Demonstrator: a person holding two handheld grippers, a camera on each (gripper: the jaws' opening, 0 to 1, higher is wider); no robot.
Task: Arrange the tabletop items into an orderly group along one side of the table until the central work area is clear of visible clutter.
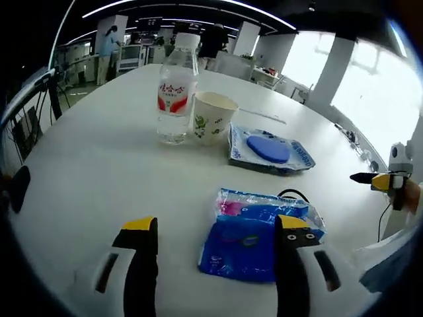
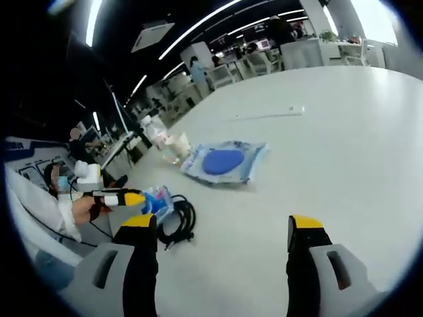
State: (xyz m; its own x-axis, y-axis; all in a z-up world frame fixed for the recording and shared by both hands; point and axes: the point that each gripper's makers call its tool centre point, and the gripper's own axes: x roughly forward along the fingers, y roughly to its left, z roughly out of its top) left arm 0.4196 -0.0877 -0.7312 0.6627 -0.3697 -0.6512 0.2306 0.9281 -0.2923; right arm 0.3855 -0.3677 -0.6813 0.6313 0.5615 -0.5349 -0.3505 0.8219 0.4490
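Left gripper view: the left gripper [image 1: 217, 232] hovers low over a white table [image 1: 92, 152] with its two black, yellow-tipped jaws spread wide apart and clamped on nothing. Between the jaws, nearer the right one, lies a blue plastic packet [image 1: 254, 238] flat on the table, and a bit of black cable [image 1: 294, 194] peeks out from behind its far edge. Farther off and slightly right lies a clear pouch with a blue oval pad [image 1: 269, 148] inside. Just left of that pouch stands a paper cup [image 1: 212, 117] with a green print, and beside it, close on the left, stands an upright clear water bottle [image 1: 176, 92] with a red and white label. At the right edge the right gripper [image 1: 371, 178] comes into sight, held in a hand.

In the right gripper view, the right gripper [image 2: 223, 228] also has its jaws wide apart, holding nothing, over bare tabletop. To the left, a coil of black cable lies next to the blue packet, where the left gripper's yellow tip reaches in. Beyond them lie the pouch, cup and bottle, bunched toward the far left.
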